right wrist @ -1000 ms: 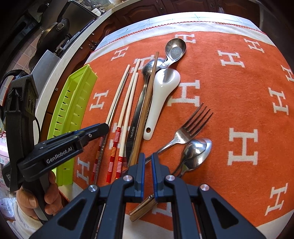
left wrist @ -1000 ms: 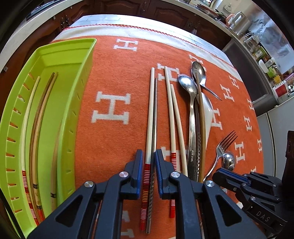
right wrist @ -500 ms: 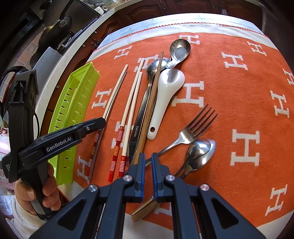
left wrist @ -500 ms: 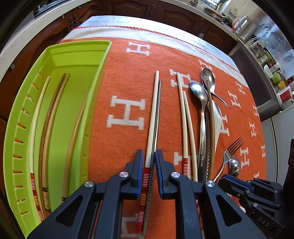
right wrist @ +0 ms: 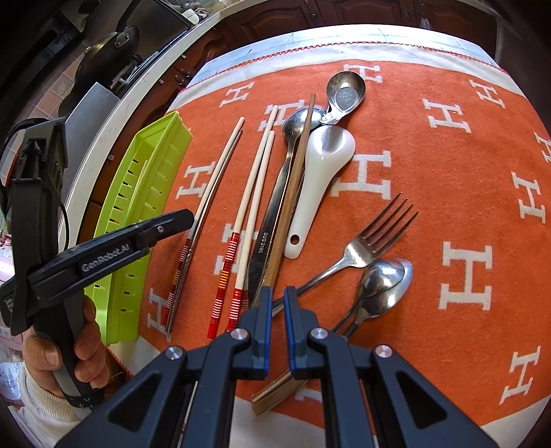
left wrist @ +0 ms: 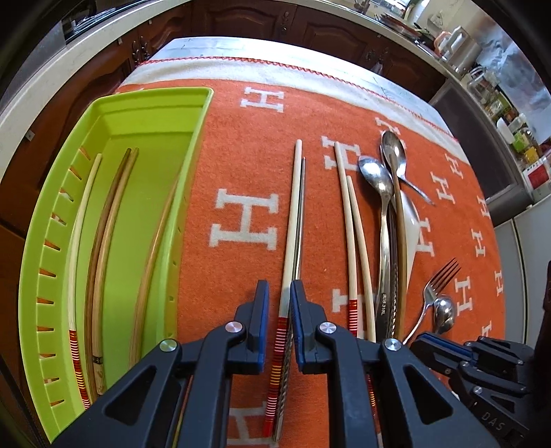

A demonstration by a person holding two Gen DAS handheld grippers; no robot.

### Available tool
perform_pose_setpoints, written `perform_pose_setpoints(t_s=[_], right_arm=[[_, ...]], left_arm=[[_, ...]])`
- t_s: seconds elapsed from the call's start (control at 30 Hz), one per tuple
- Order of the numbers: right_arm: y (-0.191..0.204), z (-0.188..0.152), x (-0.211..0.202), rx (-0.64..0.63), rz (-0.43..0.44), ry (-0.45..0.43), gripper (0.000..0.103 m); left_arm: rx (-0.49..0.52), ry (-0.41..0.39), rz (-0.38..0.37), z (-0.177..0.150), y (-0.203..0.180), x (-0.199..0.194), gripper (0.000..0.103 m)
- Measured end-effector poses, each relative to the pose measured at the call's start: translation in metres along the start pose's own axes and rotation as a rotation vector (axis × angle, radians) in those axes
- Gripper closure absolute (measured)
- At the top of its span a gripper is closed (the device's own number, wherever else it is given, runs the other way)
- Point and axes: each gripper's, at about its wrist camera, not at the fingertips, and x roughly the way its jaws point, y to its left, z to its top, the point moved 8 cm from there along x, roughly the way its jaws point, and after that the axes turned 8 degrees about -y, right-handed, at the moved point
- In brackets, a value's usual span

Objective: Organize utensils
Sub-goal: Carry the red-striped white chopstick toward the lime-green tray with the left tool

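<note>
A green tray (left wrist: pixel 51 248) lies at the left of an orange cloth and holds several chopsticks (left wrist: pixel 103 234). My left gripper (left wrist: pixel 279 303) is open, its jaws on either side of a cream chopstick with red bands (left wrist: pixel 291 227) and a metal chopstick (left wrist: pixel 300 220) lying on the cloth. It also shows in the right wrist view (right wrist: pixel 168 224). To the right lie two more cream chopsticks (right wrist: pixel 253 193), spoons (right wrist: pixel 382 279), a fork (right wrist: pixel 372 241), a white ceramic spoon (right wrist: pixel 320 175) and a brown chopstick (right wrist: pixel 292 193). My right gripper (right wrist: pixel 277 310) is narrowly open and empty above the brown chopstick's near end.
The orange cloth with white H letters (left wrist: pixel 248 224) covers the table. Dark cabinets (left wrist: pixel 310 31) stand beyond the far edge. A pan (right wrist: pixel 106 48) sits on a counter to the left, in the right wrist view. Jars and appliances (left wrist: pixel 509 113) stand at the right.
My left gripper has risen and pulled back, so the tray and cloth show further. The chopsticks stay between its jaws. The right gripper has barely moved.
</note>
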Motion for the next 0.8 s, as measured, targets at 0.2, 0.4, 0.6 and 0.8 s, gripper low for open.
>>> perform_pose_setpoints(t_s=[0.2, 0.4, 0.6, 0.8], right_arm=[[-0.001, 0.0, 0.0, -0.001, 0.0, 0.001, 0.095], [0.0, -0.001, 0.002, -0.001, -0.001, 0.006, 0.095], [0.001, -0.001, 0.001, -0.01, -0.005, 0.001, 0.095], [0.001, -0.001, 0.001, -0.008, -0.007, 0.001, 0.095]], left_arm=[[0.033, -0.004, 0.016, 0.0, -0.002, 0.002, 0.092], [0.085, -0.026, 0.05, 0.004, -0.006, 0.005, 0.092], [0.126, -0.034, 0.087, 0.009, -0.007, 0.012, 0.092], [0.148, -0.038, 0.093, 0.006, -0.01, 0.012, 0.1]])
